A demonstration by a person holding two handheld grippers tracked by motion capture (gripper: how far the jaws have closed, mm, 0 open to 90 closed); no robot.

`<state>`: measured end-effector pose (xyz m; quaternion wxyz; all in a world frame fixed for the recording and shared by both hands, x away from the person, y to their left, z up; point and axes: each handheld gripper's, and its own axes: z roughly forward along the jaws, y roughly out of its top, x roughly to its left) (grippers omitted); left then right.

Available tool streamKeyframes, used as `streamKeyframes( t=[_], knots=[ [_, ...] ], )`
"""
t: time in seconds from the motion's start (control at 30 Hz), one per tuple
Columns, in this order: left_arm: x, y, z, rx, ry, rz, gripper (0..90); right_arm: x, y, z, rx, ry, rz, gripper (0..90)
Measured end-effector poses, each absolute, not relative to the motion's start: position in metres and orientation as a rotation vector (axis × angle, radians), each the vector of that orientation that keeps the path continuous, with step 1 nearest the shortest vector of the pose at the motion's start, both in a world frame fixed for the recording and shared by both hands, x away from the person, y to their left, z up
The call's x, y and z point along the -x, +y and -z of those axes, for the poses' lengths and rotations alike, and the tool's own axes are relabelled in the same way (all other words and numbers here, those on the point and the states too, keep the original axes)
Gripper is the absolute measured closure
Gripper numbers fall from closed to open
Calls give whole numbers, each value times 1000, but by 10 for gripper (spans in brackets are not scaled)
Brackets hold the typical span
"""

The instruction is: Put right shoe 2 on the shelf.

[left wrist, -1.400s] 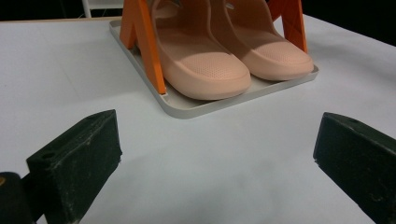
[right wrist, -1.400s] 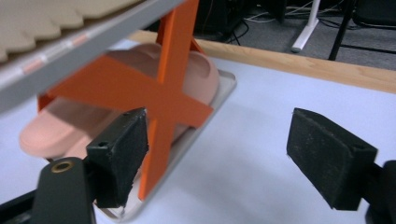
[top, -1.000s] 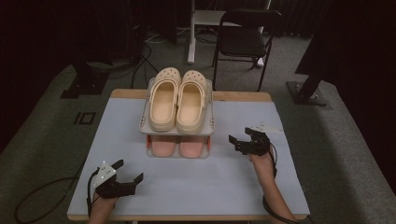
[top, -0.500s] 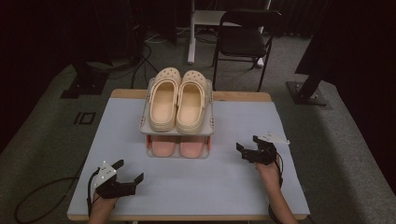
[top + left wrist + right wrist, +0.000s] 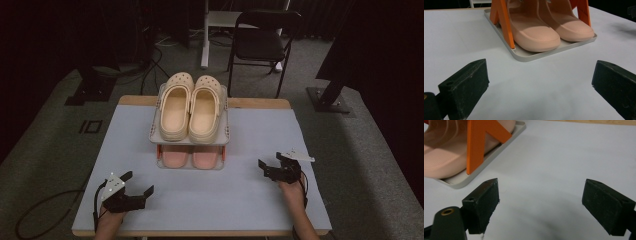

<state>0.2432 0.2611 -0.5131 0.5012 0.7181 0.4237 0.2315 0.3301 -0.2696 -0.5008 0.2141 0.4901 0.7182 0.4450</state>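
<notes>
Both hand-held grippers, left (image 5: 138, 188) and right (image 5: 267, 167), gape empty; the upper shelf hides most of the pink slippers (image 5: 191, 156).

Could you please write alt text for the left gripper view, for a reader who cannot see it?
The left gripper, its two black jaws wide apart, sits low over a pale table, facing a grey tray. A pair of pink slippers sits on the tray between orange supports.

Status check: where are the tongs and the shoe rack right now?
Left tongs open, empty. Right tongs open, empty, right of rack. Shoe rack mid-table: cream clogs on top, pink pair below. Nothing between tongs and rack.
</notes>
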Motion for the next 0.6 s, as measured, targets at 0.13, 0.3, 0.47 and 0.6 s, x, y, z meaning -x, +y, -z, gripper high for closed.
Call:
streamKeyframes(
  t=[0.13,0.3,0.47,0.6],
  knots=[
    [-243,262,513,-1733,1029,-560,9,-324,-273,502,-1366,1992,-1232,137],
    [-243,262,513,-1738,1024,-559,9,-313,-278,505,-1359,1998,-1220,137],
    [-243,261,513,-1739,1023,-560,9,-304,-283,510,-1373,2009,-1210,136],
    [-243,261,513,-1740,1022,-559,9,-301,-285,513,-1383,2000,-1200,136]
  ],
)
